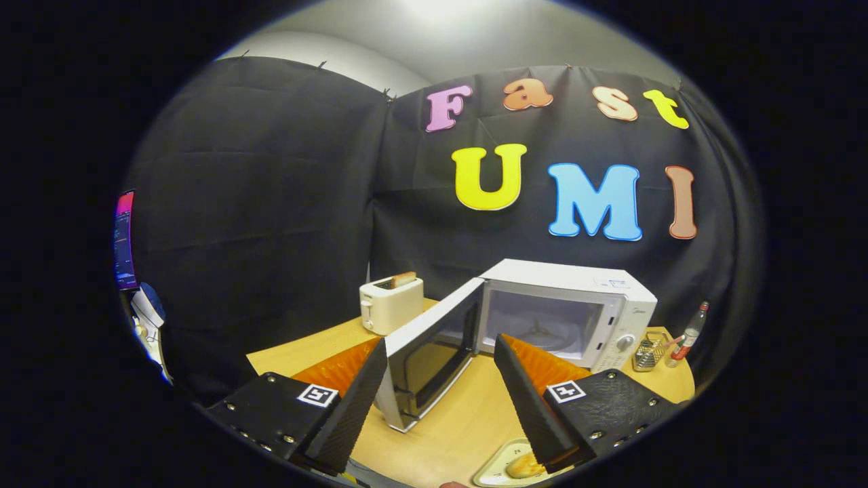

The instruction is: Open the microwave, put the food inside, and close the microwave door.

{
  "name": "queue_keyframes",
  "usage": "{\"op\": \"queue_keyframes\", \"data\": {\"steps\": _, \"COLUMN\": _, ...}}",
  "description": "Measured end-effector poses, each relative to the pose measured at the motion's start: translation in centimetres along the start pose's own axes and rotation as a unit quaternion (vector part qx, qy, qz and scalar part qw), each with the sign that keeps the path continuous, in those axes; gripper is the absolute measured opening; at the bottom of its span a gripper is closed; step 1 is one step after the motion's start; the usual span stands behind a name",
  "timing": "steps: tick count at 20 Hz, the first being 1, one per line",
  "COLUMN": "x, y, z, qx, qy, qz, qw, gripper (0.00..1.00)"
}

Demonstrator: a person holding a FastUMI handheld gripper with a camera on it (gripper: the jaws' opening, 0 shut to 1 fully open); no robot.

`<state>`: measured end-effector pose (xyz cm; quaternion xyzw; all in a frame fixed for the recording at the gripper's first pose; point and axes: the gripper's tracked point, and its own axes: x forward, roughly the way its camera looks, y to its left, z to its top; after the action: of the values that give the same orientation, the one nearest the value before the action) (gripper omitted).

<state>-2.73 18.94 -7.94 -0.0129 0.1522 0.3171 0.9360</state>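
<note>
A white microwave (576,298) stands on the wooden table (461,427) beyond my fingers. Its door (434,352) is swung wide open toward me, and the lit cavity (542,325) shows inside. My gripper (441,349) is open and held above the table, with the door's edge showing in the gap between the fingers and nothing held. A piece of food (525,466), a roll or bun, lies on a pale tray (495,471) just below the right finger.
A white toaster (390,305) with a slice of bread in it stands left of the microwave. A small wire basket (649,352) and a bottle (688,335) stand to its right, near the table edge. A monitor (124,240) glows at the far left.
</note>
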Motion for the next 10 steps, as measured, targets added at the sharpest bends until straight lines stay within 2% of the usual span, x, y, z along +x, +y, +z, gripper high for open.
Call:
{"op": "queue_keyframes", "data": {"steps": 6, "x": 0.1, "y": -6.7, "z": -4.0, "qx": 0.035, "qy": 0.068, "qz": -0.037, "qw": 0.996, "gripper": 0.96}}
{"op": "queue_keyframes", "data": {"steps": 10, "x": -0.2, "y": -9.5, "z": -8.1, "qx": 0.075, "qy": 0.127, "qz": -0.058, "qw": 0.987, "gripper": 0.97}}
